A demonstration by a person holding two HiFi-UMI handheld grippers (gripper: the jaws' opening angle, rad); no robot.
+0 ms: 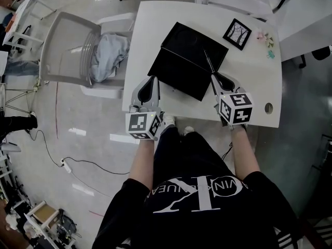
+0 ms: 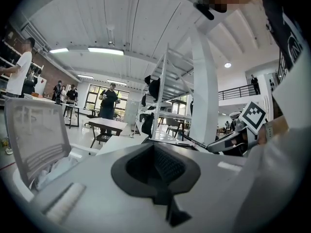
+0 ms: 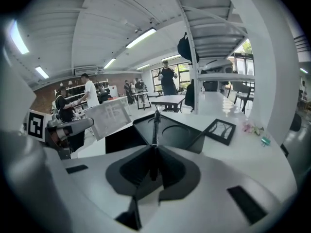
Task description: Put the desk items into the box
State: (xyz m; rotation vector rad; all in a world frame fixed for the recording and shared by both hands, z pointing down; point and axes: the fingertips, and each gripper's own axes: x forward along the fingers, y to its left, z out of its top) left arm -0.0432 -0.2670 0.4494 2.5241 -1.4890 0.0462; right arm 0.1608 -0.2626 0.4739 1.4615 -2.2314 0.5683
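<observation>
A black box (image 1: 179, 66) lies open on the white desk (image 1: 259, 82), its lid (image 1: 199, 43) folded back behind it. My right gripper (image 1: 216, 78) is at the box's near right corner, shut on a thin black pen (image 1: 208, 62) that points out over the box. In the right gripper view the pen (image 3: 155, 125) stands up from between the jaws of my right gripper (image 3: 153, 148), with the box (image 3: 167, 132) just beyond. My left gripper (image 1: 152, 81) hovers at the box's near left corner, shut with nothing in it; the left gripper view shows the gripper (image 2: 155, 147) the same way. A black picture frame (image 1: 237, 33) lies at the far right.
Small pastel bits (image 1: 267, 39) lie beyond the frame near the desk's right edge. A cable hole (image 1: 268, 108) sits at the near right corner. A grey chair (image 1: 72, 48) with a cloth (image 1: 109, 53) on it stands left of the desk. People stand far off in the room.
</observation>
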